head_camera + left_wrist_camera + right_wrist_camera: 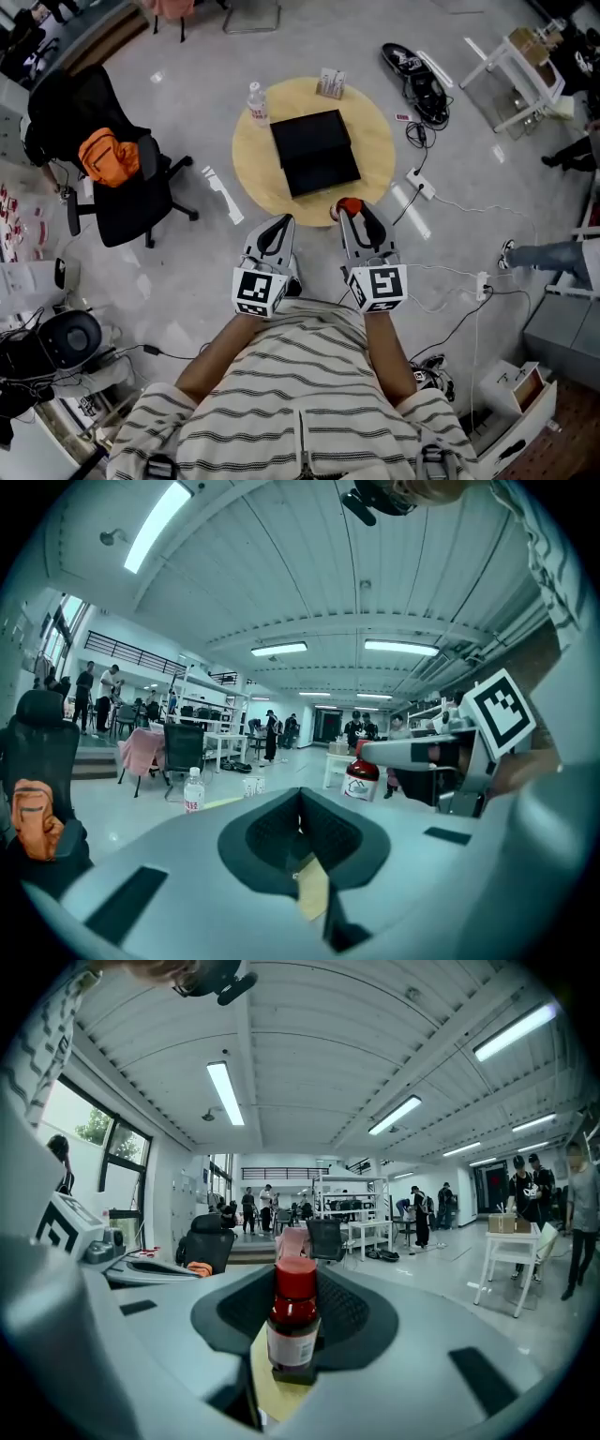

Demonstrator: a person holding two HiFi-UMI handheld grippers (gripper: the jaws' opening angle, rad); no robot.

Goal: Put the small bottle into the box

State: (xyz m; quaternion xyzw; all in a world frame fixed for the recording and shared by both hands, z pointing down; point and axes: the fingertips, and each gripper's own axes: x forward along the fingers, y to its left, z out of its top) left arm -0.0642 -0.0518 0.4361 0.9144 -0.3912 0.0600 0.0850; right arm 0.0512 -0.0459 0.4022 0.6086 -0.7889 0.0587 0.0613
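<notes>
The small bottle (pixel 293 1321), dark red with a red cap and a white label, stands upright between the jaws of my right gripper (pixel 295 1283), which is shut on it. In the head view the right gripper (pixel 349 209) holds the small bottle (pixel 349 205) over the near edge of the round wooden table (pixel 253 164). The black box (pixel 314 150) lies in the middle of that table, just beyond the bottle. My left gripper (pixel 283 222) hovers beside the right one, short of the table edge, shut with nothing in it. The left gripper view shows the small bottle (pixel 361 778) off to the right.
A clear water bottle (pixel 257 101) and a small carton (pixel 330 82) stand at the table's far rim. A black office chair with an orange bag (pixel 108 156) stands to the left. Cables and a power strip (pixel 420 184) lie on the floor to the right. People stand in the background.
</notes>
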